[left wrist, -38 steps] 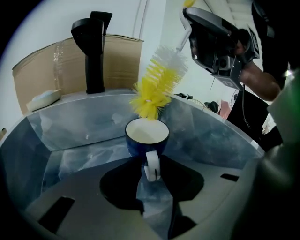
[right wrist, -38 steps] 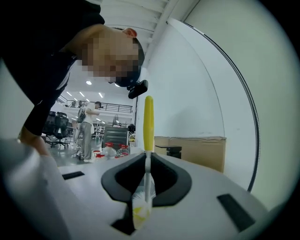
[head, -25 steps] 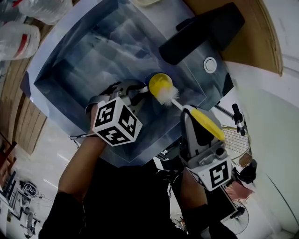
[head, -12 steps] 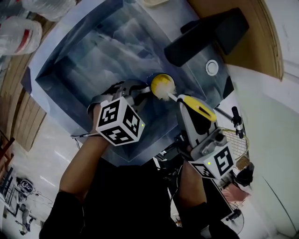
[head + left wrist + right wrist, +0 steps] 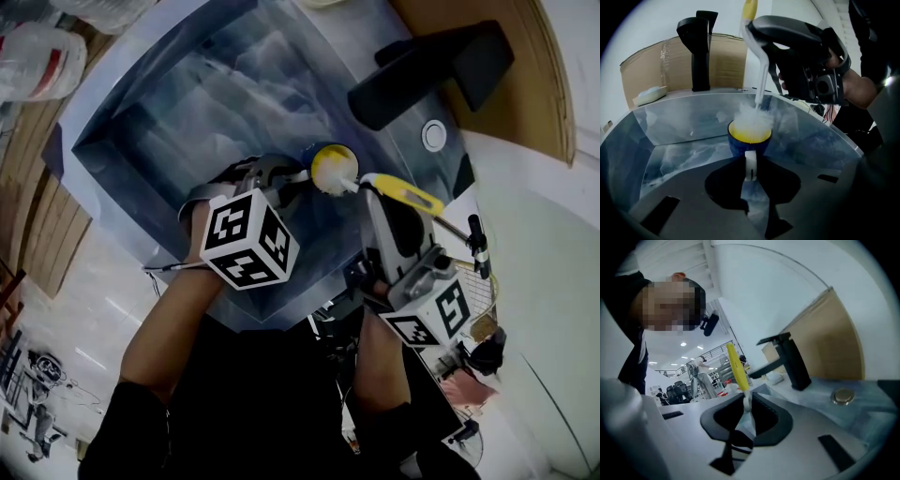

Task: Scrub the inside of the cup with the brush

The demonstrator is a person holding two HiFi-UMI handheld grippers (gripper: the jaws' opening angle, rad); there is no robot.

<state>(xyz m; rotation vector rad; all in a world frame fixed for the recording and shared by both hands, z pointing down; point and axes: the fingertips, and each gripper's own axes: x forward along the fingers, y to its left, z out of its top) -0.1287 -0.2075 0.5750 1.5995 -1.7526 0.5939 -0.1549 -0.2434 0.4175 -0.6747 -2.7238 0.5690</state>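
a blue-grey sink [image 5: 141, 141] fills the head view, with a sheet of brown cardboard [image 5: 530, 66] along its far side. one cup [image 5: 330, 161], blue outside and yellow inside, is held over the basin just ahead of the left gripper [image 5: 295, 180], whose two jaws are clamped on the cup's white handle. one brush [image 5: 398, 190] reaches in from the right. its white bristles sit in the cup's mouth, and its white and yellow handle runs back into the right gripper [image 5: 375, 192], whose jaws are closed tight on it. there are two grippers in all, each with a marker cube, and they are near each other at the cup. beyond the right gripper, one black faucet [image 5: 427, 61] stands on the sink's rim. one round metal button [image 5: 433, 135] lies between the faucet and that gripper.
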